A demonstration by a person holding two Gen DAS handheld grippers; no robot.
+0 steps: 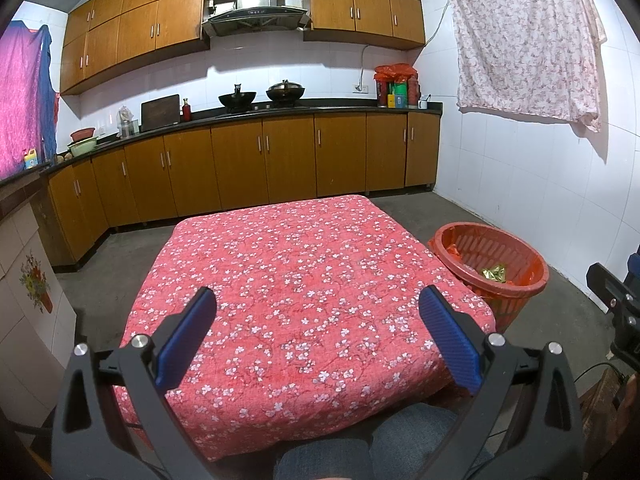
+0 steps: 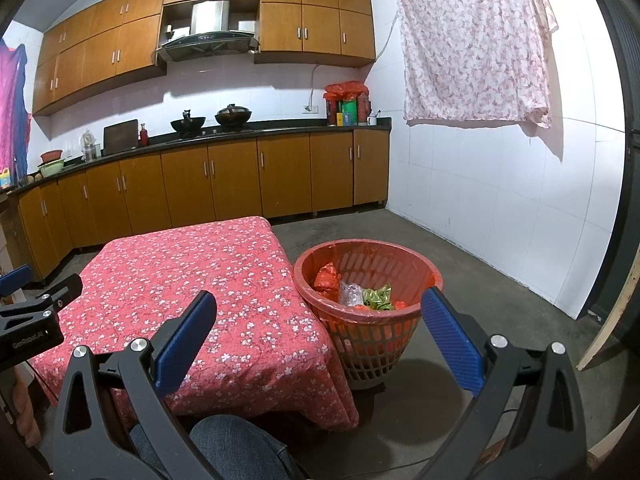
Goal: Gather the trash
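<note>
A red plastic waste basket point(image 2: 368, 336) with a red liner stands on the floor right of the table; it also shows in the left wrist view point(image 1: 516, 300). Inside lie a red wrapper point(image 2: 326, 276), a clear crumpled wrapper point(image 2: 350, 294) and a green-gold wrapper point(image 2: 378, 298), the last also seen in the left wrist view point(image 1: 494, 272). My left gripper point(image 1: 318, 336) is open and empty above the near part of the table point(image 1: 300, 272). My right gripper point(image 2: 320, 336) is open and empty, held near the basket's front left side. No trash shows on the tablecloth.
The low table point(image 2: 192, 292) wears a red floral cloth. Brown kitchen cabinets point(image 1: 240, 168) and a dark counter with woks run along the back wall. A white tiled wall point(image 2: 500, 208) with a hanging floral sheet is at the right. The person's jeans-clad knees point(image 1: 360, 448) are below the grippers.
</note>
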